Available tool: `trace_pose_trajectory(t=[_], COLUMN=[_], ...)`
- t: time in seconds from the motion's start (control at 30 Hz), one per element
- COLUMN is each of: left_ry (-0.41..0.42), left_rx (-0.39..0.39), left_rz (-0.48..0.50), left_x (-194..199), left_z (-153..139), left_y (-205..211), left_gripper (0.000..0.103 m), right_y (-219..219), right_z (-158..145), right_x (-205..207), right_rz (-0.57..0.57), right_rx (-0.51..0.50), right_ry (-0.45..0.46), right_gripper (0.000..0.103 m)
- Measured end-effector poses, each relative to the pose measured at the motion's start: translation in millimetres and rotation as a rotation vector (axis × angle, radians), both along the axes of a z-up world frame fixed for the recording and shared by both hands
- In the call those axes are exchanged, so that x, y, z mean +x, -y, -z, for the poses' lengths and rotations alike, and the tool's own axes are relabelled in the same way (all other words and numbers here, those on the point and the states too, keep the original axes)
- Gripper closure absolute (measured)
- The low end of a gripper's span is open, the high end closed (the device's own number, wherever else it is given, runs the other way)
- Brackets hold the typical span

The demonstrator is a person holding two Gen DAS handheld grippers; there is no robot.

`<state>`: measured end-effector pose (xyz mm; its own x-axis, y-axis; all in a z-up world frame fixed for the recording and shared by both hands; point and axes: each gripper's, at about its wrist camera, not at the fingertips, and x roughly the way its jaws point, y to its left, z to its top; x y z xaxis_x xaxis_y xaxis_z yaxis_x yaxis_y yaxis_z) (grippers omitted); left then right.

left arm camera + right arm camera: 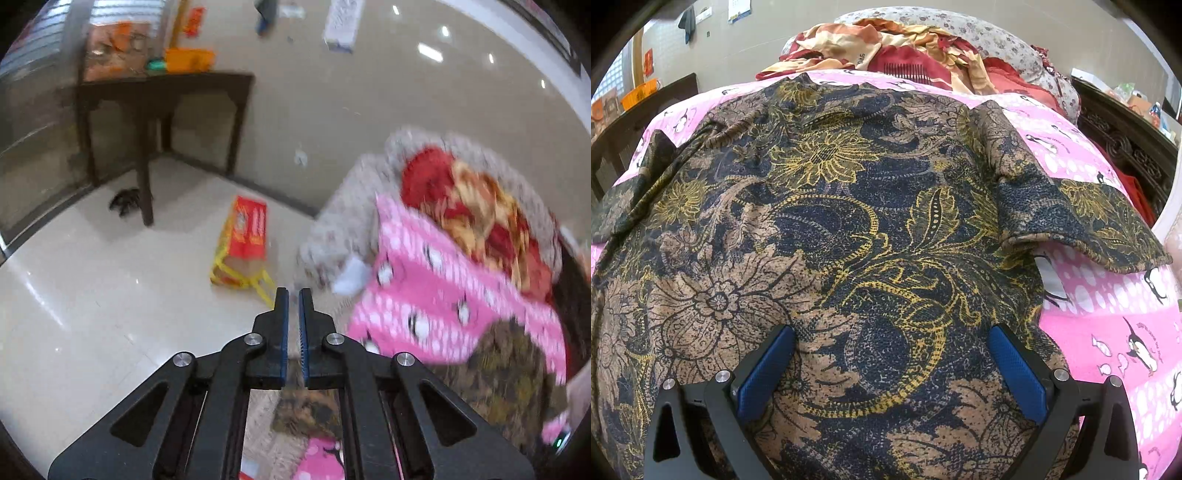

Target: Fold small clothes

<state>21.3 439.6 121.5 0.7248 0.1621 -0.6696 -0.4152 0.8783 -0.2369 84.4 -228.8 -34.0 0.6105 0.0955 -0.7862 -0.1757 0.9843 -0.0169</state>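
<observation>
Floral shirt [849,229] lies spread flat on the pink penguin sheet [1108,317], sleeves out, no fold visible yet. Right gripper [892,365] over its hem, fingers spread wide. Left gripper [293,317] off past the shirt's edge, fingers nearly together, pinching nothing. Whole fold remains.

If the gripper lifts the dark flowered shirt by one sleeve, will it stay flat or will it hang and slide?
The flowered shirt probably hangs limp: it already wrinkles and follows the curve of the pink sheet. It looks thin, so likely light. The sleeve lies loosely folded, so lifting it would probably drag the body across the sheet rather than raise it flat.
</observation>
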Motion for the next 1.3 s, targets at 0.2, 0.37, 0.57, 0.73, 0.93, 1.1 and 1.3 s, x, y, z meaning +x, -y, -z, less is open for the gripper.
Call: trace_pose_trajectory(t=[0.2, 0.37, 0.57, 0.73, 0.93, 1.1, 1.3], left_ry=[-0.127, -0.134, -0.158, -0.160, -0.115, 0.101, 0.228], left_rx=[-0.130, -0.484, -0.550, -0.432, -0.069, 0.025, 0.095], left_rz=[0.008, -0.128, -0.065, -0.052, -0.039, -0.167, -0.241], left_x=[-3.4, -29.5, -11.4, 12.4, 19.1, 0.2, -10.4], left_z=[72.9, 131.1, 147.8, 143.9, 101.8, 29.3, -52.7], left_y=[21.3, -0.7, 0.2, 6.4, 41.9, 35.0, 10.6], left_gripper=[0.059, 0.059, 0.057, 0.080, 0.096, 0.096, 0.096], right_y=[0.1, -0.2, 0.1, -0.3, -0.2, -0.1, -0.3], right_z=[0.1, -0.1, 1.0, 1.7, 1.5, 1.5, 1.3], right_x=[0.2, 0.1, 1.0, 0.4, 0.5, 0.5, 0.1], right_rz=[0.001, 0.001, 0.002, 0.003, 0.002, 0.002, 0.002], right_rx=[0.003, 0.002, -0.005, -0.009, -0.008, -0.008, -0.007], right_ry=[-0.001, -0.001, -0.001, -0.001, -0.001, -0.001, 0.002], right_gripper=[0.000, 0.000, 0.000, 0.000, 0.000, 0.000, 0.000])
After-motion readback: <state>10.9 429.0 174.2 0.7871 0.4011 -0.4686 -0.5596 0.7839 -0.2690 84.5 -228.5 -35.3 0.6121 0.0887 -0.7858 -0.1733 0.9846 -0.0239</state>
